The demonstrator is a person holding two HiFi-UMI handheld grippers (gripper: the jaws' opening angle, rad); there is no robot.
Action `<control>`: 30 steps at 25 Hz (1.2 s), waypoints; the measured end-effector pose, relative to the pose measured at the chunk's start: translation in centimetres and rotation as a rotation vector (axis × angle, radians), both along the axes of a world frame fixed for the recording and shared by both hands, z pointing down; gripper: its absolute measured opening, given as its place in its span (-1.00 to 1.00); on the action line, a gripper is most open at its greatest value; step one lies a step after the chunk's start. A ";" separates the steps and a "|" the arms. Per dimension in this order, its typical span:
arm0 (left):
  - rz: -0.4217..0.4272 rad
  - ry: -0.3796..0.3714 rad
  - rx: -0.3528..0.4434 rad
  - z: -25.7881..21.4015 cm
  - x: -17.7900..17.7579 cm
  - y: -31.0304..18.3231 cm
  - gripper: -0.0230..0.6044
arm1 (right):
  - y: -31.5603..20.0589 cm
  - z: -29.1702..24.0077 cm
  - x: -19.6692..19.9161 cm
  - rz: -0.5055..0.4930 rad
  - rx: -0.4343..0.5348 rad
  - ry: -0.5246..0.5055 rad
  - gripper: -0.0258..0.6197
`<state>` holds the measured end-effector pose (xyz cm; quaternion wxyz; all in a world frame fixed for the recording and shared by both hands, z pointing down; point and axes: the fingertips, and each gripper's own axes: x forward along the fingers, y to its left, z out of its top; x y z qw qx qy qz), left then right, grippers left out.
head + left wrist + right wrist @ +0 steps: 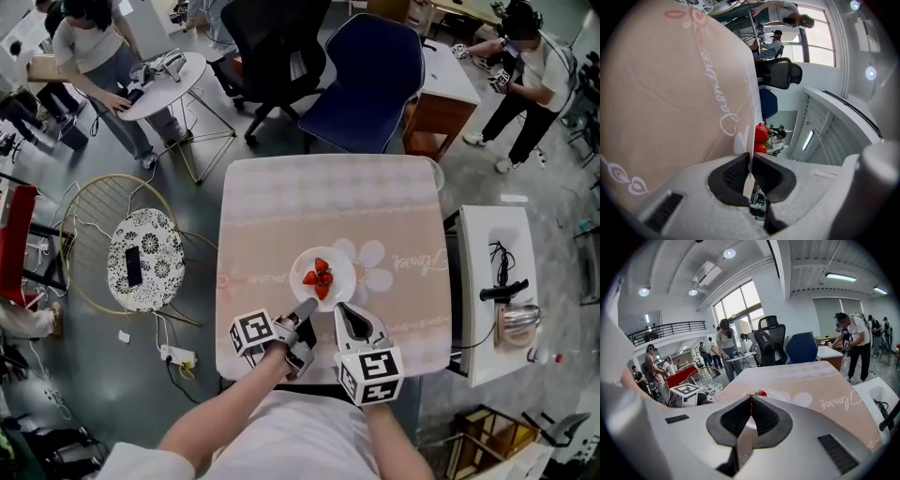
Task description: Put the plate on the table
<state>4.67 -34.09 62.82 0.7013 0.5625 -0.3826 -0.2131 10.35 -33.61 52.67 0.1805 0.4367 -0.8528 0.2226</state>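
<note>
The plate (338, 262), white and carrying a few strawberries (320, 277), sits low over the near middle of the table (328, 192); from above I cannot tell whether its base already touches the pink cloth or hangs just clear of it. The left gripper (750, 161) is clamped on the plate's near rim, its dark pads pinching the thin white edge. The right gripper (751, 401) is closed with nothing between its jaws, just beside the near rim. The plate looks rigid, smooth and probably breakable, so a one-sided rim pinch could let it slip or tip. The rim is the only place to hold it, and it should be kept level so the loose berries do not roll.
</note>
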 end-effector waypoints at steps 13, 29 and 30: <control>0.031 -0.144 -0.010 1.8 -0.7 -1.3 -0.85 | -1.5 1.0 -0.4 -0.034 -0.020 0.003 -0.91; 0.130 -0.362 -0.016 1.5 -1.4 0.1 -0.46 | -0.5 1.2 -1.3 -0.058 -0.027 -0.005 -0.91; 0.141 -0.378 -0.016 1.5 -1.5 0.2 -0.46 | -0.4 1.1 -1.3 -0.059 -0.027 -0.006 -0.91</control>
